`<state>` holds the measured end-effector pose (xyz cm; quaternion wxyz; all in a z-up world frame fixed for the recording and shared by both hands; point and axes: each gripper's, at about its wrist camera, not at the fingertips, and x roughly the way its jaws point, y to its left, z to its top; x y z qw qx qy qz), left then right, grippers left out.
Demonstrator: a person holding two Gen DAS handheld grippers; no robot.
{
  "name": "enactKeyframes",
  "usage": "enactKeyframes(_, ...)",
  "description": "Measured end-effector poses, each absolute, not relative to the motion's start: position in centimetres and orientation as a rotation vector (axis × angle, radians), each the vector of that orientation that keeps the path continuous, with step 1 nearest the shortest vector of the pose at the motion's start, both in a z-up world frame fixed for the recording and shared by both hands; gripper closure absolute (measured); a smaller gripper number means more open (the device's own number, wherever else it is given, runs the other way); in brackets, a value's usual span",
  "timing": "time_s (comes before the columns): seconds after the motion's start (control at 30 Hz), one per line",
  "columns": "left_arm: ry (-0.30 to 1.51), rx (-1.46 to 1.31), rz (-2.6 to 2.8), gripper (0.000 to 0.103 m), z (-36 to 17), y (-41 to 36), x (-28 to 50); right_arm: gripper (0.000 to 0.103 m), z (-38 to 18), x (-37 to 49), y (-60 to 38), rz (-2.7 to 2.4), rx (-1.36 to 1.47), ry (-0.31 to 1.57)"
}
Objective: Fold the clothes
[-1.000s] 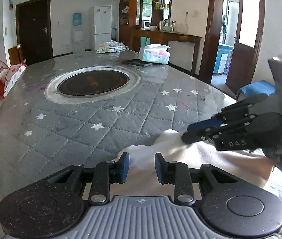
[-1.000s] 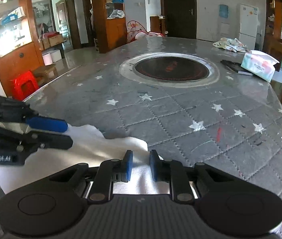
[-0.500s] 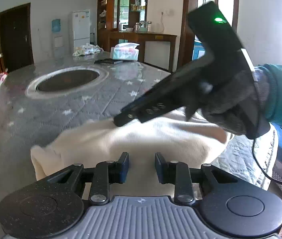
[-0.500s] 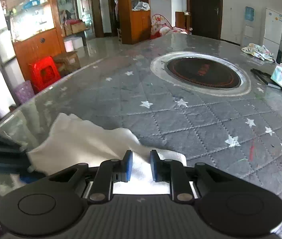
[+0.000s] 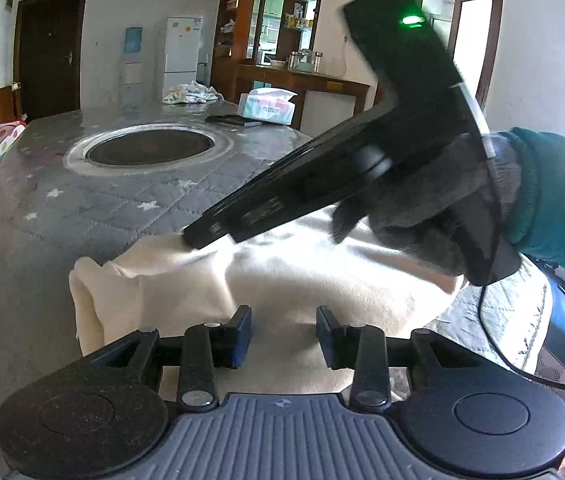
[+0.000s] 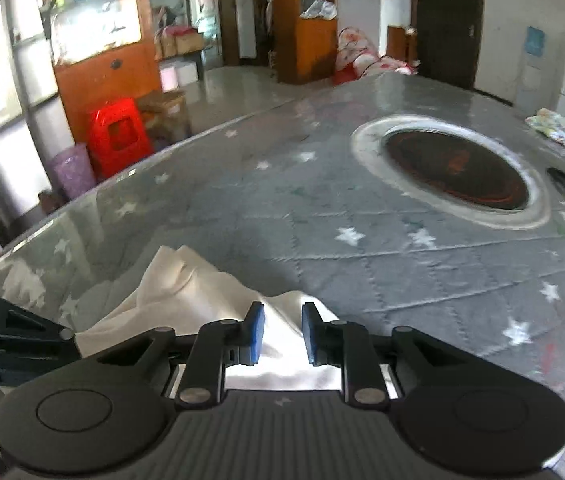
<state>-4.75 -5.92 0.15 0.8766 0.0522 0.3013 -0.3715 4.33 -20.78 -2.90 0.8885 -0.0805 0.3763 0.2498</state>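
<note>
Left wrist view: our left tongs (image 5: 283, 330) gape over the cream garment (image 5: 314, 280) bunched at the desk's (image 5: 82, 216) near edge; our right tongs (image 6: 281, 334), also parted, straddle its raised fold, seemingly for a pinch.

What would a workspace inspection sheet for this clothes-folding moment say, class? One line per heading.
Surface: grey quilted star-print table cover, with a round dark inset in the middle.
Job's things: cream garment bunched at the near table edge.
Clutter: tissue box, dark flat item, patterned cloth at the far end.
Grippers: left gripper open over the garment; right gripper open, tips at the cloth.
Cables: black cable hanging from the right gripper.
Surroundings: white fridge, wooden shelving, red stool, dark door.
</note>
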Motion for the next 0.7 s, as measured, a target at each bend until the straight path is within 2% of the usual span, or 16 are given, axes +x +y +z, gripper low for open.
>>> enactKeyframes(0.17, 0.624, 0.099, -0.761, 0.057, 0.0, -5.8, -4.9, 0.077, -2.2, 4.3, -20.4, 0.539, -0.165, 0.771)
enactKeyframes(0.43, 0.623, 0.042, -0.739, 0.055, 0.1, -5.0, -5.1, 0.075, -1.0, 4.1, -19.5, 0.589, -0.180, 0.757)
enactKeyframes(0.63, 0.624, 0.010, -0.736, 0.053, -0.1, -4.7, -5.3, 0.074, -2.4, 4.8, -16.8, 0.620, -0.244, 0.782)
enactKeyframes(0.7, 0.623, 0.005, -0.739, 0.053, -0.2, -4.6, -5.4, 0.071, -2.9, 5.5, -16.4, 0.595, -0.252, 0.776)
